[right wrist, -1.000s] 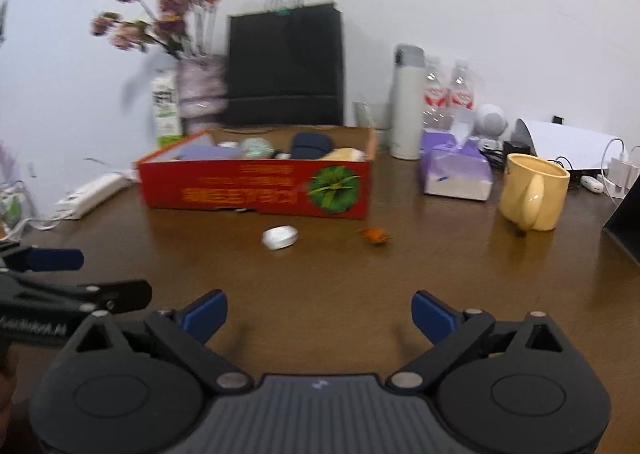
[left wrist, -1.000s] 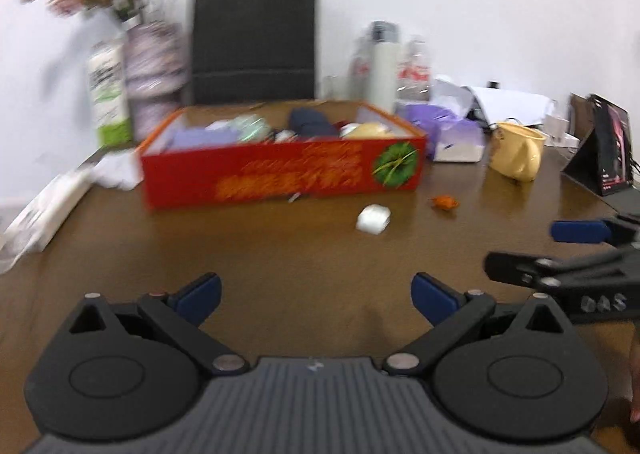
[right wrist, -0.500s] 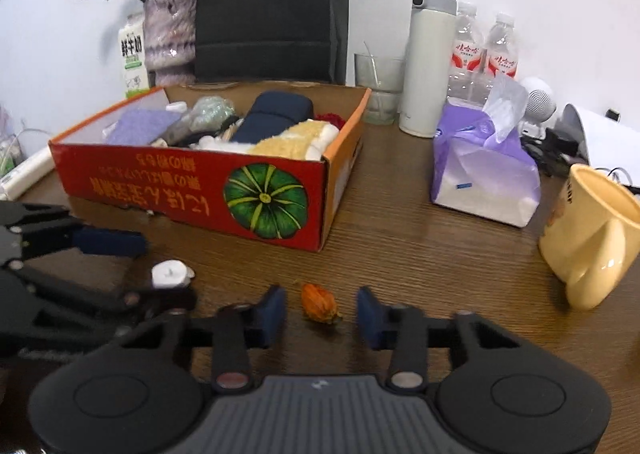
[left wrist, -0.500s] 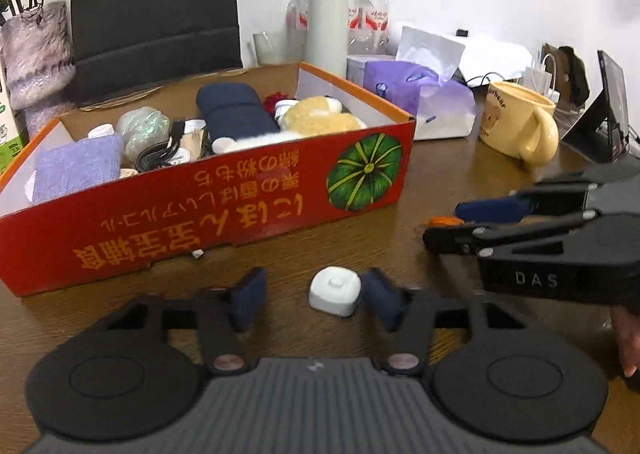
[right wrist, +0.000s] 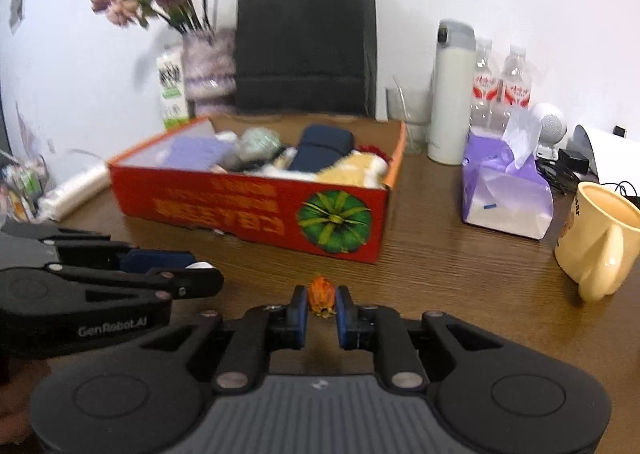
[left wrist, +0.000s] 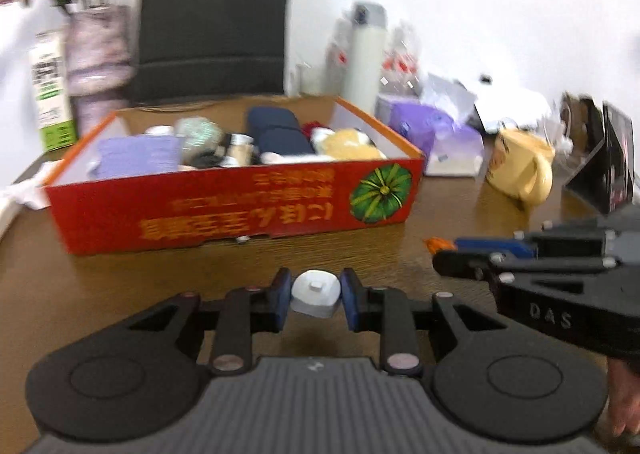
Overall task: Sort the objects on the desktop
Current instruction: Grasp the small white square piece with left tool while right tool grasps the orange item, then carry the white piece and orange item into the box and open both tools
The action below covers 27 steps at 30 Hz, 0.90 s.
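My left gripper (left wrist: 315, 296) is shut on a small white case (left wrist: 316, 293) and holds it just above the brown table, in front of the red cardboard box (left wrist: 240, 210). My right gripper (right wrist: 322, 300) is shut on a small orange dried flower (right wrist: 322, 293), also in front of the box (right wrist: 256, 210). The box is full of mixed items: a navy pouch, a purple cloth, a yellow plush. Each gripper shows side-on in the other's view: the right one (left wrist: 472, 258) and the left one (right wrist: 192, 270).
A yellow mug (right wrist: 600, 238) and a purple tissue pack (right wrist: 504, 190) stand at the right. A white flask (right wrist: 450, 94), water bottles, a black paper bag (right wrist: 304, 42) and a vase of flowers (right wrist: 208, 66) line the back wall.
Both grippers have closed from half open onto their objects, the left on the white case, the right on the orange flower. Both have pulled back and up a little from the box.
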Tool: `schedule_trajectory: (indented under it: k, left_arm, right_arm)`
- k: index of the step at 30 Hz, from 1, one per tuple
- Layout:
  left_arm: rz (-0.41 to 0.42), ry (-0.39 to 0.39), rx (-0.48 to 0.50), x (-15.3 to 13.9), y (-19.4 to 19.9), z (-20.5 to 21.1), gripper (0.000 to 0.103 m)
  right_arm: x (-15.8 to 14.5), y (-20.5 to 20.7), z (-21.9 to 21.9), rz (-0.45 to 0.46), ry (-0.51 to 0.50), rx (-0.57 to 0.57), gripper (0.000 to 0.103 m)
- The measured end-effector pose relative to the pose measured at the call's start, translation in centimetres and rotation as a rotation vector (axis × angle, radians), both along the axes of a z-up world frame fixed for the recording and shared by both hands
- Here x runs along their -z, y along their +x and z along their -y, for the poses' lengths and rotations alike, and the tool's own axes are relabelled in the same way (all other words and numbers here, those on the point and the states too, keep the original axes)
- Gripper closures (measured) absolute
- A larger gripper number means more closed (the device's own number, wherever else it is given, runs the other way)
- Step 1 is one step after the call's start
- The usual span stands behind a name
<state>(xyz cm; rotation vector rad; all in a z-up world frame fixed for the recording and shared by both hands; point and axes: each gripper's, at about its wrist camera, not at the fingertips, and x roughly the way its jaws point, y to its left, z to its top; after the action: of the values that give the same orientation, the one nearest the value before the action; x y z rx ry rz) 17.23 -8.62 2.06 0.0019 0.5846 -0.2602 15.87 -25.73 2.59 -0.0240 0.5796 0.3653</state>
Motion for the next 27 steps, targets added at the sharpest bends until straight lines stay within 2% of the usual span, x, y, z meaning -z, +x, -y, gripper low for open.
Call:
schedule_trajectory:
  k: [2, 6, 12, 15, 17, 19, 22, 27]
  left_arm:
    - [0.012, -0.006, -0.029, -0.6, -1.8, -1.1, 0.076]
    - [0.038, 0.002, -0.085, -1.6, -5.3, -3.2, 0.076]
    - [0.066, -0.004, -0.114, -1.8, -10.2, -5.4, 0.076]
    - [0.097, -0.015, -0.137, -2.1, -12.5, -6.4, 0.076]
    - [0.109, -0.036, -0.158, -1.8, -13.8, -7.1, 0.076]
    - [0.117, -0.041, -0.188, -1.3, -14.9, -7.4, 0.076]
    - [0.106, -0.047, -0.2, -0.8, -15.5, -7.5, 0.076]
    - [0.107, -0.049, -0.2, -0.6, -15.5, -7.4, 0.076]
  right_arm:
    - [-0.2, -1.3, -0.4, -0.026, 0.048, -0.017, 0.09]
    - [-0.7, -4.2, -2.3, -0.013, 0.016, -0.047, 0.09]
    - [-1.9, -7.9, -4.2, -0.009, 0.083, -0.042, 0.09]
    - [-2.0, -10.4, -5.2, 0.025, 0.08, -0.019, 0.09]
    - [-1.5, -12.3, -6.1, 0.073, 0.043, -0.007, 0.09]
    - [-0.7, -13.9, -6.6, 0.093, 0.013, 0.012, 0.09]
    - [0.2, -15.5, -6.6, 0.081, 0.021, 0.013, 0.09]
    - [0.3, -16.0, -6.6, 0.097, 0.007, 0.024, 0.09]
